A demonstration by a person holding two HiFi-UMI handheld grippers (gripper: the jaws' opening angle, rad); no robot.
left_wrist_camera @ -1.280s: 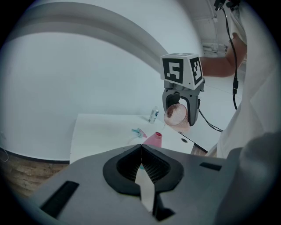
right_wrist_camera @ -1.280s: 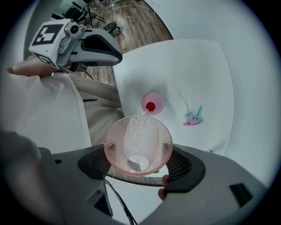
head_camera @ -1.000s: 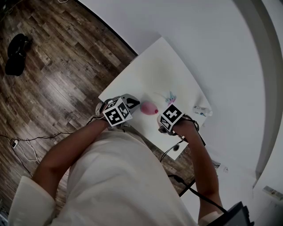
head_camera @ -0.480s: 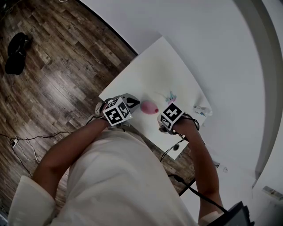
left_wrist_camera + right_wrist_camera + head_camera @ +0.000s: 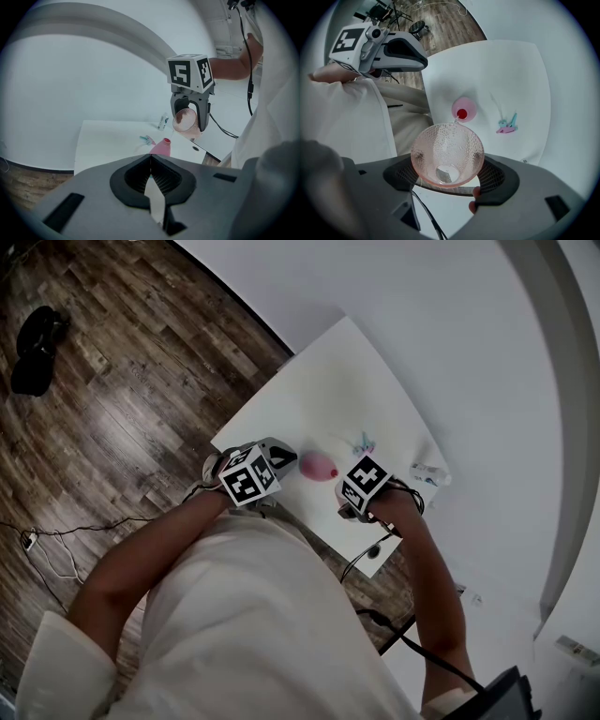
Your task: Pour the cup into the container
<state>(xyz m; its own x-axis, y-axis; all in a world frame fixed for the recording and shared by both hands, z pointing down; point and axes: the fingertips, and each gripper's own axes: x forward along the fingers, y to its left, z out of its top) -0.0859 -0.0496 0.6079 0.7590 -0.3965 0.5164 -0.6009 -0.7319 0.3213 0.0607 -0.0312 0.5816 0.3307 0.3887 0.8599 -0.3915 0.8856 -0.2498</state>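
My right claw (image 5: 449, 175) is closed round the lower, narrow part of the pink cup (image 5: 445, 145), which is tipped well over with its wide rim hanging just above the pink container (image 5: 463, 109). A thin thread seems to run from the rim toward the container's small red mouth, and I can make out little left inside the cup.

That mismatch worries me most. The rim is broad and the mouth is narrow, so a small drift of my wrist would likely send the last of it down the container's side and onto the white surface (image 5: 506, 70).

The cup tapers where I hold it, so tilting further might let it slide in the pads.

The container stands free near the front edge of the surface. My left claw (image 5: 150, 161) is closed on nothing, near it but not touching, so a knock from the rim could topple it.

A small teal and pink clip (image 5: 507, 124) lies just beside the container, where a spill would reach it.
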